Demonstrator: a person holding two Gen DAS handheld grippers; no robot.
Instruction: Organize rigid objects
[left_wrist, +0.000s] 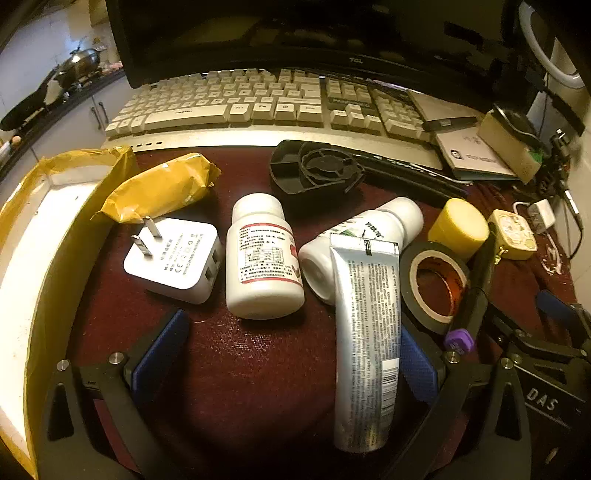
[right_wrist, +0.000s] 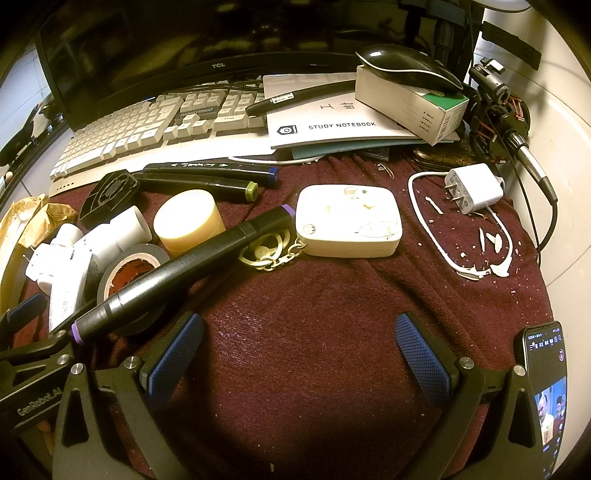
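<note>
On the dark red cloth (left_wrist: 236, 369) nearly everything lies loose, so we judge the sorting to be at or near its start. Our left gripper (left_wrist: 284, 354) hangs over the cloth with its blue pads spread wide and nothing pressed between them, though the foot of a silver tube (left_wrist: 365, 332) lies just inside the right-hand pad. Our right gripper (right_wrist: 299, 358) is equally wide, with only bare cloth between its pads.

From the left wrist view, a white plug adapter (left_wrist: 173, 258) sits at ten o'clock of the picture's middle. A white pill bottle (left_wrist: 262, 258) lies at the centre and a second white bottle (left_wrist: 354, 240) at two o'clock, with the silver tube lying over its near end. A roll of black tape (left_wrist: 436, 284) lies at three o'clock under a black marker (left_wrist: 476, 288); a yellow cap (left_wrist: 458, 225) stands just beyond. A yellow packet (left_wrist: 162, 192) lies at eleven o'clock.

The one container we can see is a shallow cardboard box (left_wrist: 40, 236) at nine o'clock, lined white, and what shows of its floor looks empty. We take it for the likely destination, so every piece is left to move.

From the right wrist view, a cream case (right_wrist: 351, 221) with a keyring lies at twelve o'clock, a white charger (right_wrist: 476, 188) with its cable at two o'clock, and two more markers (right_wrist: 207, 177) at eleven o'clock.
</note>
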